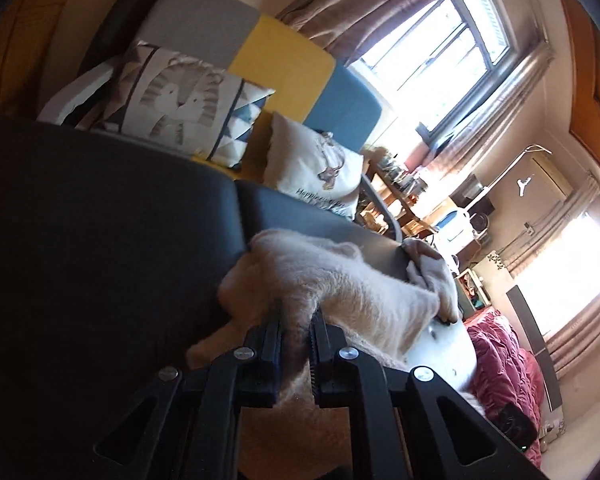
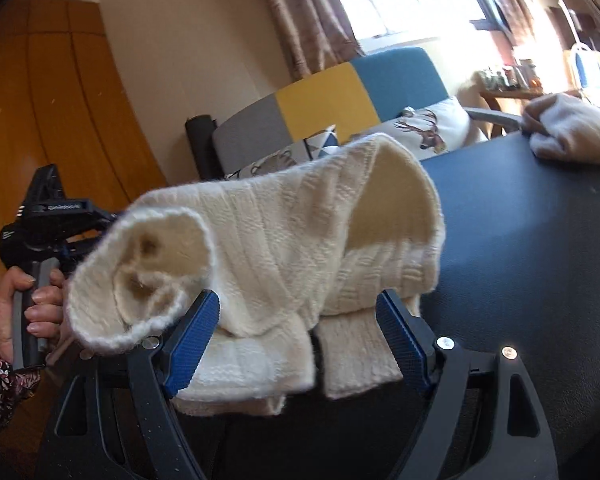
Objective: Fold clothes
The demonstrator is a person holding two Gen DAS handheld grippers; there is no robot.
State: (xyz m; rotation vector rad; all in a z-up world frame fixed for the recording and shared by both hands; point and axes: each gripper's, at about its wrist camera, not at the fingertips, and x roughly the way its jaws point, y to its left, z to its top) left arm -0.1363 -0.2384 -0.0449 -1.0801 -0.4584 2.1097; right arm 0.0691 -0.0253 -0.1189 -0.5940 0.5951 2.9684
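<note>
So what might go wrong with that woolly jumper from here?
1. Only the left tongs pinch the cream sweater, and by a small bunch of knit, so it may slip free.
2. The right tongs stand open around the fabric without clamping it, so that side can sag and undo the fold.
3. The sweater hangs at the dark table edge and might slide off.

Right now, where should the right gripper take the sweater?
The ribbed hem lying between the open right gripper: a flat double layer. Come straight along the fingers, low over the table. The rolled cuff is bulkier, and the left gripper is shut on another part.
</note>
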